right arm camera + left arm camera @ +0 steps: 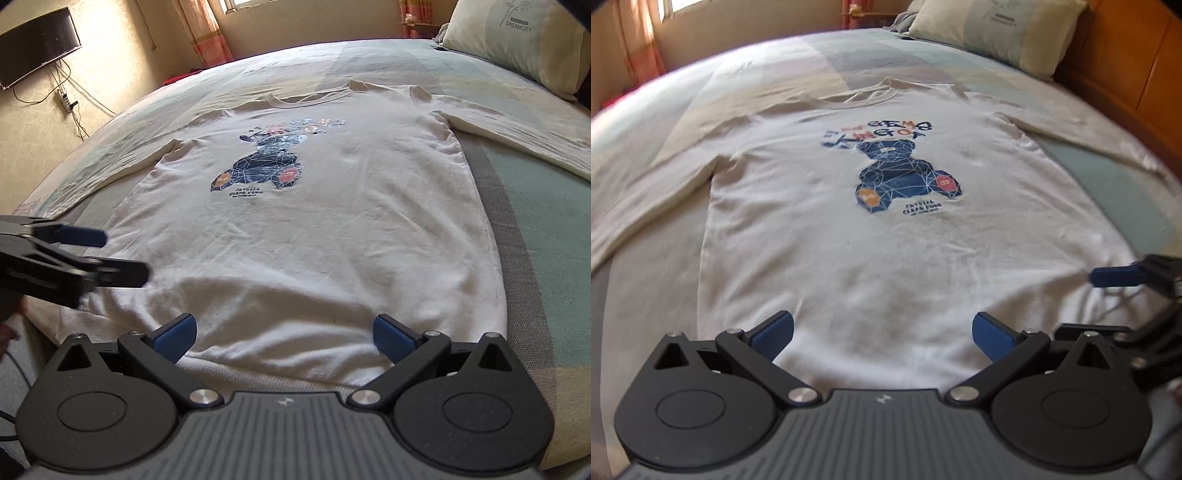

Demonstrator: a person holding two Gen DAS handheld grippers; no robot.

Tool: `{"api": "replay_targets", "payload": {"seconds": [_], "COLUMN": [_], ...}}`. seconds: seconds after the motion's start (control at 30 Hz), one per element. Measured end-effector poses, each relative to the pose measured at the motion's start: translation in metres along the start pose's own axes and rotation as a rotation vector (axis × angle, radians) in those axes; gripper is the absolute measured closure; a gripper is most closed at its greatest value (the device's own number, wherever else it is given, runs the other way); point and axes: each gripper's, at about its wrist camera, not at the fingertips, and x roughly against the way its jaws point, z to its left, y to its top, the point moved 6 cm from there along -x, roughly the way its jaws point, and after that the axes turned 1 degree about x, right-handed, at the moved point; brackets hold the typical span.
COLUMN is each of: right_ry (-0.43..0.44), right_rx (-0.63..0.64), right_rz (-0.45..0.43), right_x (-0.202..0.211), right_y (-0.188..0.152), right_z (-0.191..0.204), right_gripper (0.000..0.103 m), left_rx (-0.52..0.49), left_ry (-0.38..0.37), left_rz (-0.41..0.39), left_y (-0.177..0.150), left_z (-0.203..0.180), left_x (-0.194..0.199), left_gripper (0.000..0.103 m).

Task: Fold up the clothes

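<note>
A white long-sleeved shirt (871, 251) with a blue bear print (905, 173) lies flat, face up, on the bed, collar far and hem near. Both sleeves spread out sideways. My left gripper (882, 336) is open just above the hem, left of centre, with nothing between its blue pads. My right gripper (282, 338) is also open over the hem further right, holding nothing. Each gripper shows in the other's view: the right gripper (1123, 280) at the right edge, the left gripper (92, 254) at the left edge. The shirt (314, 240) fills the right wrist view too.
The shirt rests on a bed with a pastel patchwork sheet (1119, 192). A pale pillow (993, 29) lies at the head, by a wooden headboard (1126, 59). A wall-mounted screen (37, 44) with cables and curtains (199, 29) stand beyond the bed's far side.
</note>
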Motion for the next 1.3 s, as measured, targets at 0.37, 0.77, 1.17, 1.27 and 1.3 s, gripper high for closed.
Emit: {"api": "replay_targets", "payload": {"seconds": [0.37, 0.77, 1.17, 1.27, 1.3], "right_ry": [0.012, -0.032, -0.092, -0.097, -0.099], "right_rx": [0.001, 0.077, 0.151, 0.157, 0.156], "right_rz": [-0.017, -0.006, -0.005, 0.003, 0.008], "right_x": [0.001, -0.001, -0.005, -0.006, -0.007], "right_y": [-0.002, -0.006, -0.01, -0.008, -0.007], "right_z": [-0.001, 0.006, 0.013, 0.013, 0.012], "right_gripper": [0.0, 0.0, 0.0, 0.0, 0.0], "left_rx": [0.009, 0.026, 0.023, 0.034, 0.039], "left_ry": [0.076, 0.055, 0.013, 0.008, 0.001], "left_rz": [-0.009, -0.018, -0.004, 0.003, -0.008], "left_y": [-0.013, -0.003, 0.015, 0.015, 0.015], "left_z": [0.026, 0.017, 0.003, -0.002, -0.002], "left_x": [-0.001, -0.023, -0.02, -0.028, -0.027], "left_gripper": [0.001, 0.0, 0.001, 0.001, 0.001]}}
